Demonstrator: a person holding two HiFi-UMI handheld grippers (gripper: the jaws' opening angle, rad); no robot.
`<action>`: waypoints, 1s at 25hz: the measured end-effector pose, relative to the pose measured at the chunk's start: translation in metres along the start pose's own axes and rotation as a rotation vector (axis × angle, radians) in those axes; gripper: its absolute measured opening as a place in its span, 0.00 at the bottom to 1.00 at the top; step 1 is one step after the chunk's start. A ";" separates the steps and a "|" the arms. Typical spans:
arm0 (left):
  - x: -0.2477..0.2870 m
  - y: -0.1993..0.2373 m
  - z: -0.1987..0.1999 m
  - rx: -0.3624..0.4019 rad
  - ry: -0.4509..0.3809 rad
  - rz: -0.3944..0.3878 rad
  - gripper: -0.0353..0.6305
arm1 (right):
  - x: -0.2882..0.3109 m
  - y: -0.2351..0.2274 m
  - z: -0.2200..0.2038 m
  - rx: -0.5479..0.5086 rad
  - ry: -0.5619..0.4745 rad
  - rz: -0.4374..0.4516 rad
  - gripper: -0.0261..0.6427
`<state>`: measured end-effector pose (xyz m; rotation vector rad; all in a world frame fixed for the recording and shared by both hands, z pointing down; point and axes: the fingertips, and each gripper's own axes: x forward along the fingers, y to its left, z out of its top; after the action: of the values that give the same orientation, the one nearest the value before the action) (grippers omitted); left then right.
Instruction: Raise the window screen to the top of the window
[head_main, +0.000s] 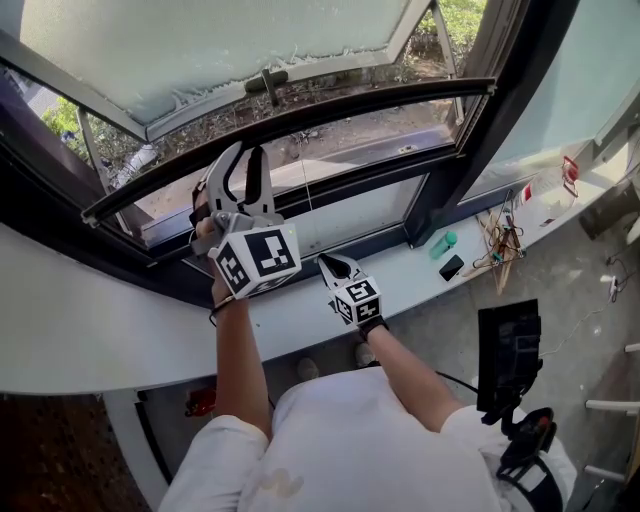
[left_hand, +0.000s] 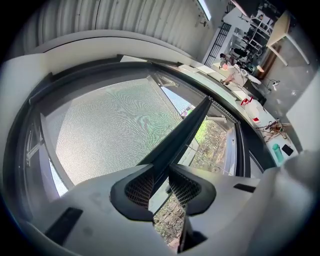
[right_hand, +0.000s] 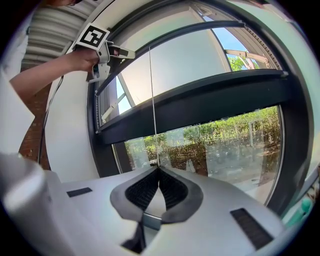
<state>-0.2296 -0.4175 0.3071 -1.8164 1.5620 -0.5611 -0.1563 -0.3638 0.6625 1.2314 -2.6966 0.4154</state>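
Outside greenery (right_hand: 235, 130) shows under the window screen (left_hand: 110, 130), whose dark bar (head_main: 350, 110) runs level, side to side, out rightward from the fingers (left_hand: 136, 189) of the left gripper (head_main: 247, 158), which clamp it. Right gripper (right_hand: 159, 169), closed, pinches the thin cord (right_hand: 151, 90) below the bar. Lifting one end alone could tilt and jam it; the cord might slip.

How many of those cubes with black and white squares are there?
2. One cube sits on the left gripper, clamped on the screen bar. The other cube is on the right gripper, lower, pinching the thin cord. None look hidden.
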 end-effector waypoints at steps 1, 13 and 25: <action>0.000 0.000 0.000 0.000 0.000 0.001 0.15 | 0.000 0.000 0.000 -0.001 0.000 0.001 0.05; 0.005 0.010 0.006 0.013 -0.016 0.021 0.16 | 0.000 0.002 0.013 -0.002 -0.018 0.006 0.05; 0.008 0.032 0.033 0.043 -0.059 0.082 0.16 | -0.001 0.010 0.046 0.069 -0.106 0.045 0.05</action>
<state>-0.2273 -0.4207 0.2605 -1.7132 1.5654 -0.4944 -0.1640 -0.3712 0.6170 1.2458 -2.8265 0.4658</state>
